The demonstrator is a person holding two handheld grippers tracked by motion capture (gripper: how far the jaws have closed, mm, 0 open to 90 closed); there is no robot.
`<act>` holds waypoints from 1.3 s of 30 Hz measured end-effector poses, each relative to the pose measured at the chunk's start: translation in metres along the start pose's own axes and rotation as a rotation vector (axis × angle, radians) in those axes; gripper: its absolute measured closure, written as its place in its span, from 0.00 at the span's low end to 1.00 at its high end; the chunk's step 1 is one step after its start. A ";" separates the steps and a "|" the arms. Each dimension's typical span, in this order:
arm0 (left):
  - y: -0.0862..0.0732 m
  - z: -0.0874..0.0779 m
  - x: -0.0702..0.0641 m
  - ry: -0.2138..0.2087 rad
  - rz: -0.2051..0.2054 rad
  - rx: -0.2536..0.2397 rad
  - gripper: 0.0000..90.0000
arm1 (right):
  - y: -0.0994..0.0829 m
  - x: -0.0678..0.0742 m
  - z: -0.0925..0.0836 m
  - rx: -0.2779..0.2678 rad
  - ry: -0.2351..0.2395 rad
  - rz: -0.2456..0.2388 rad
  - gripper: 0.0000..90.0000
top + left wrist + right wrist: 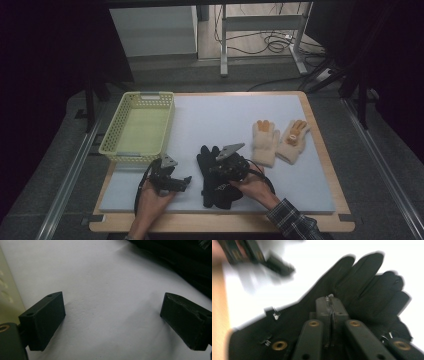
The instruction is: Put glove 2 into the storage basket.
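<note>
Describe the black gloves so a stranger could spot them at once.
Start at the pale mat covering the wooden table. Near its front edge, right of the yellow basket, lie the black gloves, under the right gripper. Their neighbours, the two cream knitted gloves, are farther right with orange trim.

A pair of black fabric gloves [215,176] lies on the flat white foam mat [220,120], near the front edge and about in the middle. The mat lies on the wooden board table [327,165]. A yellow plastic basket with holes [137,127] sits on the mat's far left part. Two cream knitted gloves [277,140] lie side by side to the right of the black pair — a bit farther back. The right gripper [220,167] is over the black gloves; the left gripper [186,180] is just left of them, in front of the basket.
</note>
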State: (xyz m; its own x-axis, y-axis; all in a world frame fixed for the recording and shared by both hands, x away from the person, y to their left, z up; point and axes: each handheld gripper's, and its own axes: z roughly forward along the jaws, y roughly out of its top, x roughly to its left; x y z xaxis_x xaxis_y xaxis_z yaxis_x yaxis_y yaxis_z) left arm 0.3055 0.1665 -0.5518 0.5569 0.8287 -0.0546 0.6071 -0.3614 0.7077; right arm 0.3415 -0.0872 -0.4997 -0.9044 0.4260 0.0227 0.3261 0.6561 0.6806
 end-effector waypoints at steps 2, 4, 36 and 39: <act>0.000 0.000 0.000 -0.001 0.001 0.001 0.07 | 0.003 0.000 -0.011 -0.040 0.001 0.067 0.98; 0.000 0.000 0.000 0.000 0.002 0.000 0.07 | 0.005 0.004 -0.021 -0.065 -0.030 0.086 0.98; 0.000 0.000 0.000 -0.001 0.007 0.004 0.07 | -0.069 0.004 -0.049 -0.034 -0.067 0.231 0.89; 0.000 0.000 0.000 0.000 0.005 0.004 0.07 | -0.071 0.010 -0.044 -0.033 -0.037 0.226 0.89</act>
State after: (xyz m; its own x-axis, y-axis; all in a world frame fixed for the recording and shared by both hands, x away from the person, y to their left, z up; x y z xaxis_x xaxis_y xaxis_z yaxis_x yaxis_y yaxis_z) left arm 0.3054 0.1669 -0.5515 0.5599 0.8270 -0.0509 0.6065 -0.3672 0.7052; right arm 0.2972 -0.1573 -0.5155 -0.7983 0.5831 0.1508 0.5098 0.5209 0.6847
